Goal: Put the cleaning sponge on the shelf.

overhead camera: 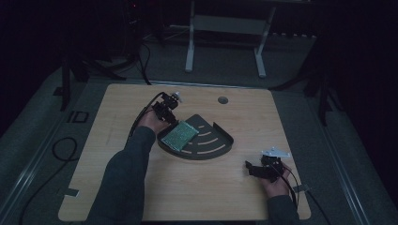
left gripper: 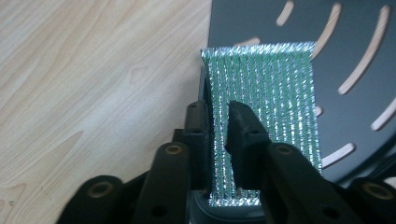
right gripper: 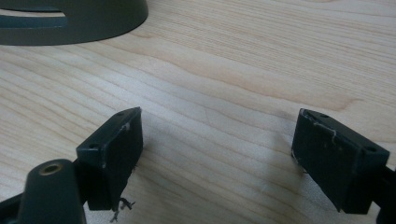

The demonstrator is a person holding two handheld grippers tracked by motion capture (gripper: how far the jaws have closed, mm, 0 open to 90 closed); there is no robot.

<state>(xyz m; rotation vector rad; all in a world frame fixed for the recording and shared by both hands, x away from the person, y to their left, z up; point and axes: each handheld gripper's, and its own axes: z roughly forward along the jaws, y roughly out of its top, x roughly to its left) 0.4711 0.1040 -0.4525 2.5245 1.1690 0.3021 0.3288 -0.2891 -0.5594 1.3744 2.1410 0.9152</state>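
A green pad in silvery mesh (overhead camera: 179,134) lies on the left part of a dark fan-shaped slotted tray (overhead camera: 213,140) in the middle of the wooden table. My left gripper (overhead camera: 172,122) reaches it from the upper left. In the left gripper view the jaws stand close together with the near edge of the pad (left gripper: 266,84) pinched between them, and the tray (left gripper: 261,23) lies beneath. My right gripper (overhead camera: 251,168) rests near the table's front right, pointing left. Its jaws (right gripper: 217,149) stand wide apart over bare wood, with the tray's rim (right gripper: 93,23) farther off.
A round hole (overhead camera: 223,100) sits in the table top behind the tray. White frame legs (overhead camera: 190,51) stand on the floor beyond the table. A cable (overhead camera: 58,150) loops on the floor at the left. Bare wood surrounds the tray.
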